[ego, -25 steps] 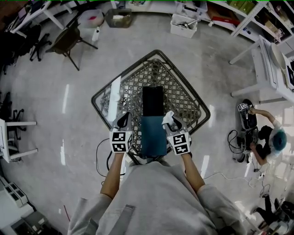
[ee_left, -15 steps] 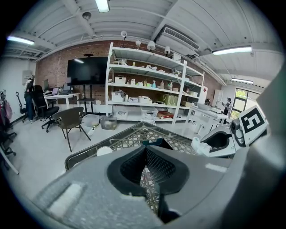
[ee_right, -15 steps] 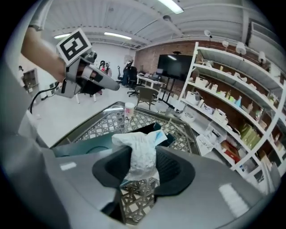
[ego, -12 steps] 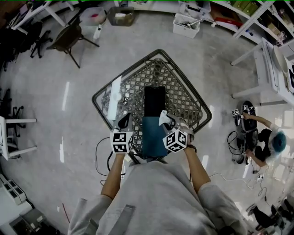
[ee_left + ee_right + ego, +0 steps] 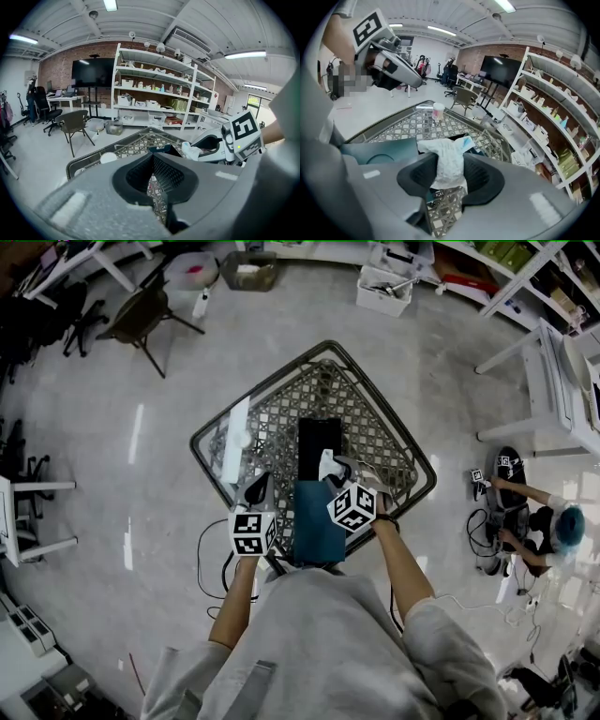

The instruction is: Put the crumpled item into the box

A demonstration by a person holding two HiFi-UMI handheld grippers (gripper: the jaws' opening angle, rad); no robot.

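- Wad point(image 5: 449, 164) is pinched in the right claw point(image 5: 450, 180), jaws half closed on it, above the near end of the box point(image 5: 316, 435).
- Box opening lies just ahead of that claw, long axis running away from the person.
- Left claw point(image 5: 151, 174) is closed and empty, farther off beside the lid point(image 5: 317, 521).

The left forearm point(image 5: 234, 601) and right forearm point(image 5: 403, 563) are bare and reach forward. The left hand-held gripper point(image 5: 255, 487) points forward and down, its jaws seemingly closed together and empty. The right hand-held gripper point(image 5: 337, 472), tilted toward the left one, clamps the crumpled item point(image 5: 449, 161).
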